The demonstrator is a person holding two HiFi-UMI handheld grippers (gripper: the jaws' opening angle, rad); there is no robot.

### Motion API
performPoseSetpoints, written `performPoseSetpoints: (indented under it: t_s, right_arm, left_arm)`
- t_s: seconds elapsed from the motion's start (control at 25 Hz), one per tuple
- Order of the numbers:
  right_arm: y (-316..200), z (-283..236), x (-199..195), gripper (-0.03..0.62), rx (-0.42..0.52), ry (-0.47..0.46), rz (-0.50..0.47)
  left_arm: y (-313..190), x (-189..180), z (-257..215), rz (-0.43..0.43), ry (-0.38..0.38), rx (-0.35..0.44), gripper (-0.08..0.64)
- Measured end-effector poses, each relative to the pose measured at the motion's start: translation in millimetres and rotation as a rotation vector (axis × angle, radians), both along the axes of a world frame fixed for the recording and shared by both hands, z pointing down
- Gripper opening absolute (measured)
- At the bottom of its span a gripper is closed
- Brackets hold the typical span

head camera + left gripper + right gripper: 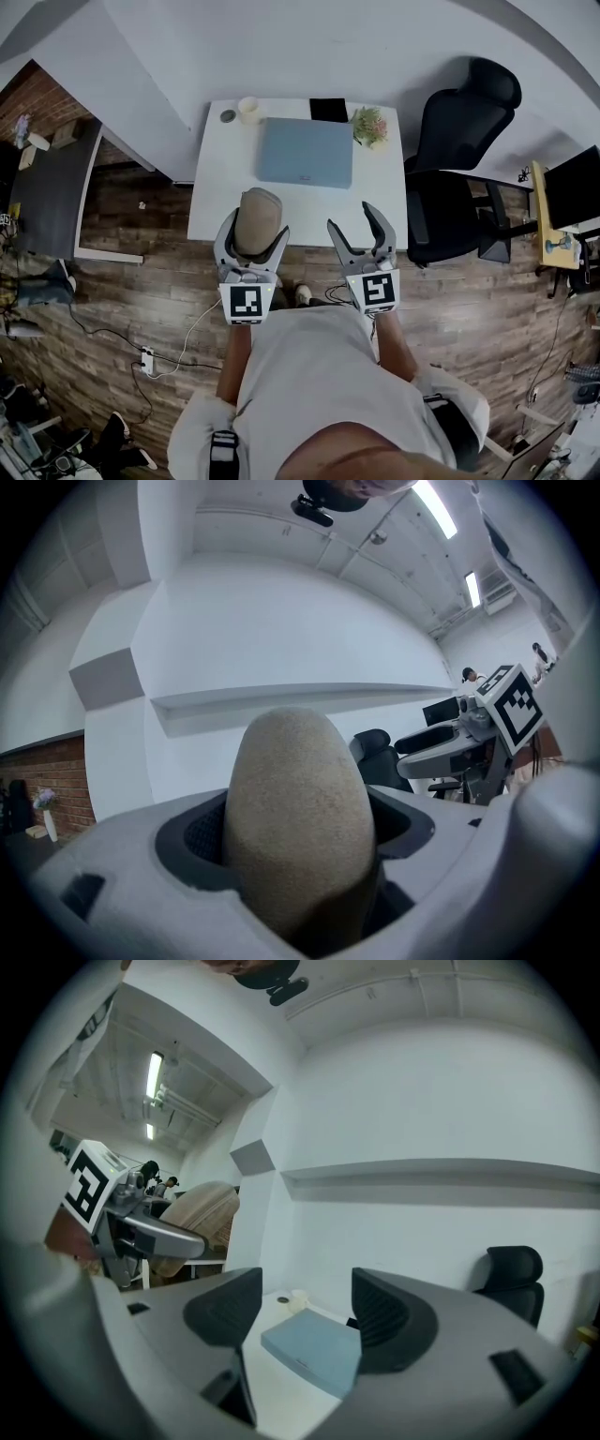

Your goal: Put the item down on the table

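Table [211,202] is sitting ahead of me, its near edge just under both grippers. Blue pad [307,152] is taking up the middle, leaving only a narrow bare strip in front.

Left gripper [252,234] is clamping the item [258,214], a tan egg-shaped lump standing upright between the jaws. It seems to be in the air over the near edge. Right gripper [356,225] is hanging beside it, jaws apart, carrying nothing.

Risks as I'm judging them:
- The rounded item may go rolling on release, possibly off the near edge.
- Letting go from height is asking for a bounce.
- Reaching too far forward is risking a tilted landing on the pad's rim.

Cup [248,109] and plant [369,125] are standing at the far side, well apart.
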State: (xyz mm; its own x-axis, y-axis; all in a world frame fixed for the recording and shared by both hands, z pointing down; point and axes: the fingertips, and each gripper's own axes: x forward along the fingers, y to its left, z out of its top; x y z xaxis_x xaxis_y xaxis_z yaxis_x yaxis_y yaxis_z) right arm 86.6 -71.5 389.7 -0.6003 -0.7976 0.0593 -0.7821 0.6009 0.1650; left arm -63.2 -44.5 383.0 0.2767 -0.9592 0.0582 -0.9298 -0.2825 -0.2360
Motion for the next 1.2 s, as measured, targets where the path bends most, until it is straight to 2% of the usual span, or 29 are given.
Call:
performPoseSetpoints:
  t_s: [0.12,0.4,0.8,1.04,1.2]
  right_arm:
    - [-9.3,2.9,-2.0,0.301,0.01,-0.006,-0.009]
    - [-27.8,7.9,-5.7,0.3,-0.022,0.002,0.0]
    - [-73.7,11.3,-15.8,0.296,-0.033,0.003,0.031]
    - [-98.6,17.0,-26.3,0.296,-0.043,0.02,0.077]
    - [-116.7,22.2,-31.3,0.296,-0.051,0.035,0.108]
  left_arm:
    - [-5.5,-0.2,2.7,-0.011,0.016,-0.025,0.405]
    - [-29.3,-4.8,10.5,0.012,-0.022,-0.01,0.405]
    - [-76.7,-15.5,17.0,0.05,-0.026,-0.032,0.405]
    - [-106.8,-25.2,26.6,0.092,-0.01,-0.074,0.405]
    - [-128.1,-30.0,38.2,0.156,-0.02,-0.081,0.405]
